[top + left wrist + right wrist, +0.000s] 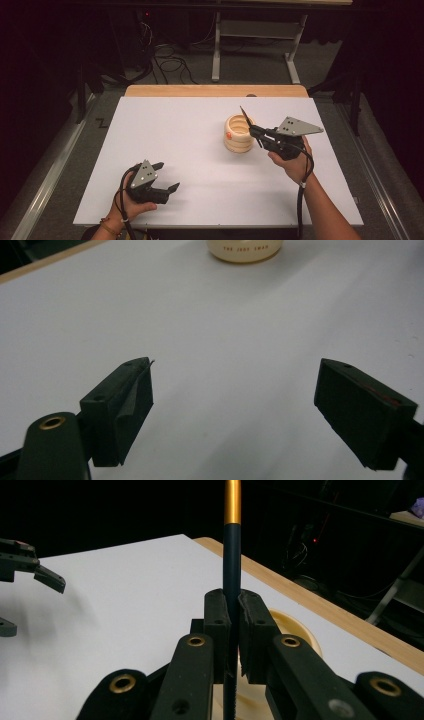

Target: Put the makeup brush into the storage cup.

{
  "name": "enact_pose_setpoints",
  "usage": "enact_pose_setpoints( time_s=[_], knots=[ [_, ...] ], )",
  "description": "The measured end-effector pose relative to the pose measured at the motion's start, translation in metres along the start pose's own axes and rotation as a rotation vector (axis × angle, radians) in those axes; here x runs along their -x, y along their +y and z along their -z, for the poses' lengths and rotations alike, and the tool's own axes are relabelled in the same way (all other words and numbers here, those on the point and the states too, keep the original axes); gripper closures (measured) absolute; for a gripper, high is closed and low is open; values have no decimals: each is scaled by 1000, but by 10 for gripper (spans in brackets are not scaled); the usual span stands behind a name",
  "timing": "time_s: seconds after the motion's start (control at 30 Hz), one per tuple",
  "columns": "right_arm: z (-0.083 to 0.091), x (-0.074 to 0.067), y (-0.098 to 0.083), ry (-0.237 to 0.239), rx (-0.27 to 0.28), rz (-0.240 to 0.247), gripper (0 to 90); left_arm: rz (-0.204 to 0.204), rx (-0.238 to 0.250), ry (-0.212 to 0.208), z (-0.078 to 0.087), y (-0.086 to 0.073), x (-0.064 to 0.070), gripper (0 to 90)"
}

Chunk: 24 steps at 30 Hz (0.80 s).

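So we've got the right gripper [233, 625] clamped tight on a slim dark brush handle [232, 565] with a gold band, stuck up between the jaws, right over the cream ribbed holder [238, 133] sitting just below and in front of it. Our left gripper [167, 177] rests well off to the side, jaws wide apart, holding nothing. Our take: keep the handle upright, centre it over the holder's mouth, and lower slowly so the rim doesn't get knocked.
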State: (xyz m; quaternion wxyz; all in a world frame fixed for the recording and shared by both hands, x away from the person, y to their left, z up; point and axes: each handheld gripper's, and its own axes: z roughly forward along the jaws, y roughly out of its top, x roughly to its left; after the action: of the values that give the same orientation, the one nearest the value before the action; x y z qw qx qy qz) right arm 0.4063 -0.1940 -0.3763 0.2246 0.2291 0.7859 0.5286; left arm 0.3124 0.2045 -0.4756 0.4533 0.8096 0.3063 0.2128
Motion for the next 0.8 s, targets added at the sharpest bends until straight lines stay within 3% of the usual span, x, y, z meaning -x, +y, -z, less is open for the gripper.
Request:
enact_pose_setpoints(
  time_s=[0.6,0.8],
  knots=[
    [-20,7,19,-16,48,-26,852,12,2,33,-3,1,-7,170],
    [-24,9,26,-18,68,-29,852,15,12,17,-1,0,-7,170]
  ],
)
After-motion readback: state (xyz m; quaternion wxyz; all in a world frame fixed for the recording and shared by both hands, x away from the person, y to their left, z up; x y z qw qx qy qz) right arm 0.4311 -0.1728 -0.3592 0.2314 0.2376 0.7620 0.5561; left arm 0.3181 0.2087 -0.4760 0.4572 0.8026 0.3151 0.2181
